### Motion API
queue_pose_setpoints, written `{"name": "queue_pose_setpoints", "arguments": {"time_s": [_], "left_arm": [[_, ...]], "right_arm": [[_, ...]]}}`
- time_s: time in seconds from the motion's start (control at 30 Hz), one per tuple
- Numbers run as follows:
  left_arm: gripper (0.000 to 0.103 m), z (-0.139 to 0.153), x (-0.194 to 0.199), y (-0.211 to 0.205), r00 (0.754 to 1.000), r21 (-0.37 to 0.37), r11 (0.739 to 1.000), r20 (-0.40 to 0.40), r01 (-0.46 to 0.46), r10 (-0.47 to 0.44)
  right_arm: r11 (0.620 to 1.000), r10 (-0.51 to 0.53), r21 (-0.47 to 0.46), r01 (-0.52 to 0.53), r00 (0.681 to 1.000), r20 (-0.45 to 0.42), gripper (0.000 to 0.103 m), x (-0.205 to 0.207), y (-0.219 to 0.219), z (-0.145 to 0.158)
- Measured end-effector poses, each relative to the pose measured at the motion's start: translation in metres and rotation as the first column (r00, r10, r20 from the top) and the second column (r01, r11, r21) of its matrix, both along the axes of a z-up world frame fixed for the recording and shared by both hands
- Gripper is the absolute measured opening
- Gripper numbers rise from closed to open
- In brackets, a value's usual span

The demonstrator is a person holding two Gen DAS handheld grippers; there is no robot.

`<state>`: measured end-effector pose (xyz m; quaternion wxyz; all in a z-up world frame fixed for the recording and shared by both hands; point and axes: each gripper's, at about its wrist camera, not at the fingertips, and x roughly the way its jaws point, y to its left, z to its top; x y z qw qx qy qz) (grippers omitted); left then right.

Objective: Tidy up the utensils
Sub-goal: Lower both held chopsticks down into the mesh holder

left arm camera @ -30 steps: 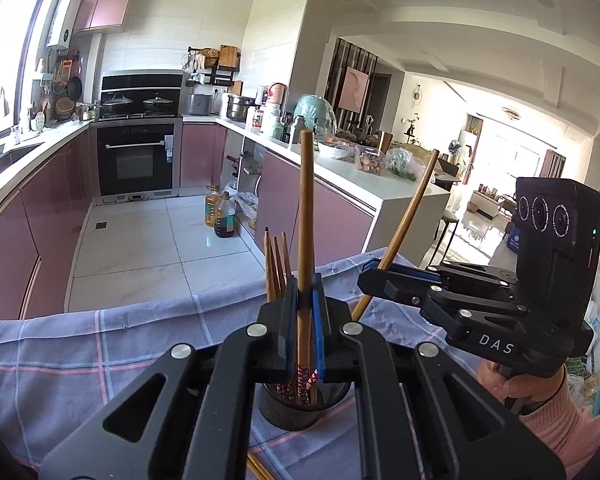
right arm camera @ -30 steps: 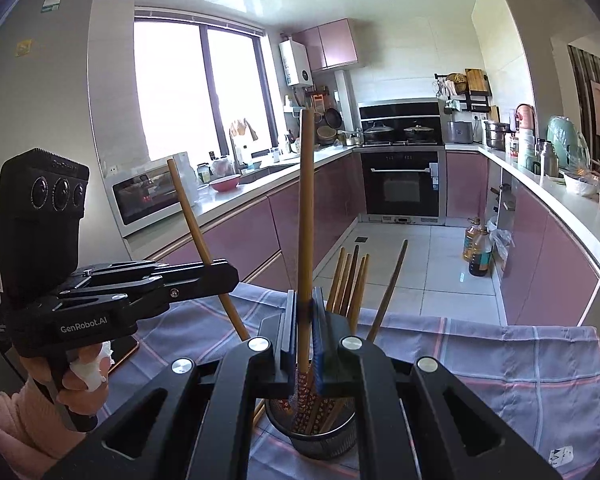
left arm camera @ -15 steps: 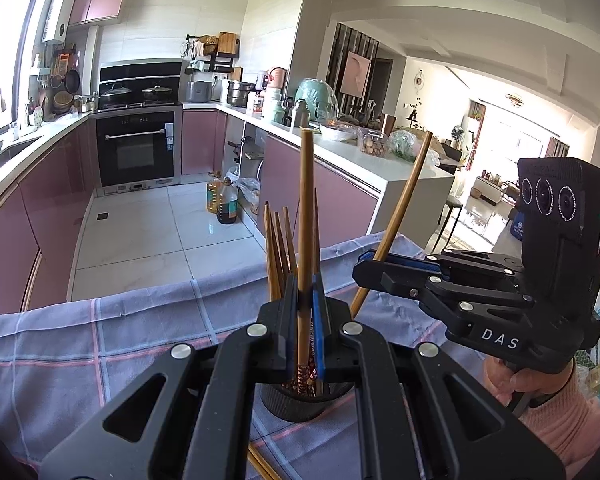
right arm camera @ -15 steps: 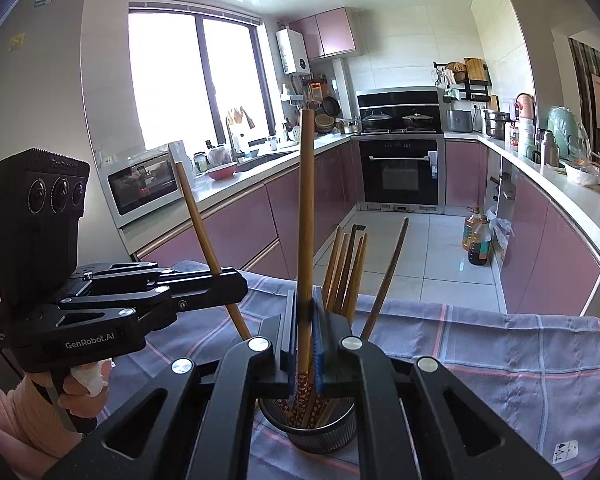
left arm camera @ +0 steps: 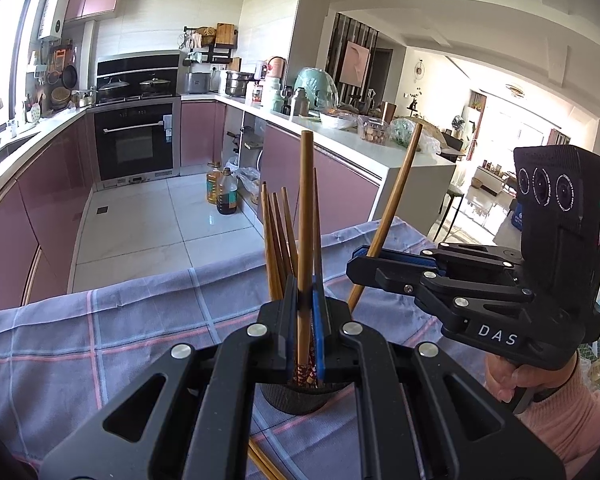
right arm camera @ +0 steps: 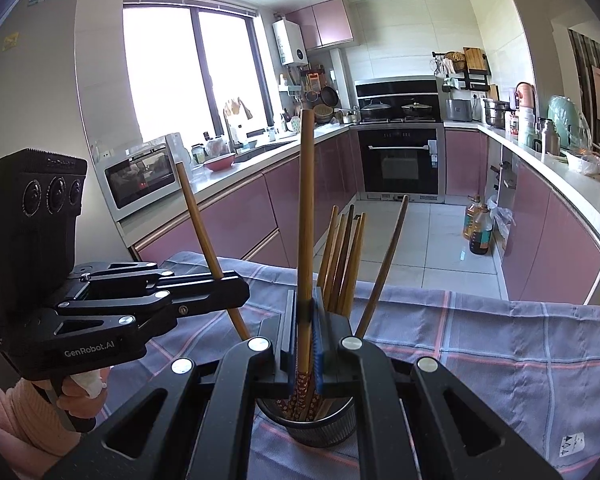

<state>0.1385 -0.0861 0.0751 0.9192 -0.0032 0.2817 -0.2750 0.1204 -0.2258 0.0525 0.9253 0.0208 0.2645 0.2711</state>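
Right now both tools are clamped on a chopstick each. The left gripper [left arm camera: 305, 300] pinches a wooden chopstick [left arm camera: 305, 216] upright between its blue pads, its patterned lower end down inside the black holder [left arm camera: 296, 400]. The right gripper [right arm camera: 305, 312] grips its own chopstick [right arm camera: 306, 208] the same way, upright over the holder [right arm camera: 320, 428]. Several more chopsticks [right arm camera: 344, 260] stand bunched in the cup, and one [right arm camera: 384, 268] leans out toward the right rim. The holder sits on a checked cloth [right arm camera: 500, 344], well back from the cloth's far edge, with bare fabric to the right. Two loose chopsticks [left arm camera: 262, 462] lie on the cloth just in front of the holder in the left wrist view.
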Motion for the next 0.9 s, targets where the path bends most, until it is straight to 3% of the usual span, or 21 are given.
{"name": "queue_pose_setpoints", "arguments": {"time_s": [0.9], "left_arm": [[0.007, -0.014, 0.005, -0.006, 0.999, 0.021, 1.000, -0.038, 0.005, -0.004]], "right_arm": [[1.000, 0.000, -0.007, 0.000, 0.999, -0.043, 0.006, 0.011, -0.004, -0.013]]}}
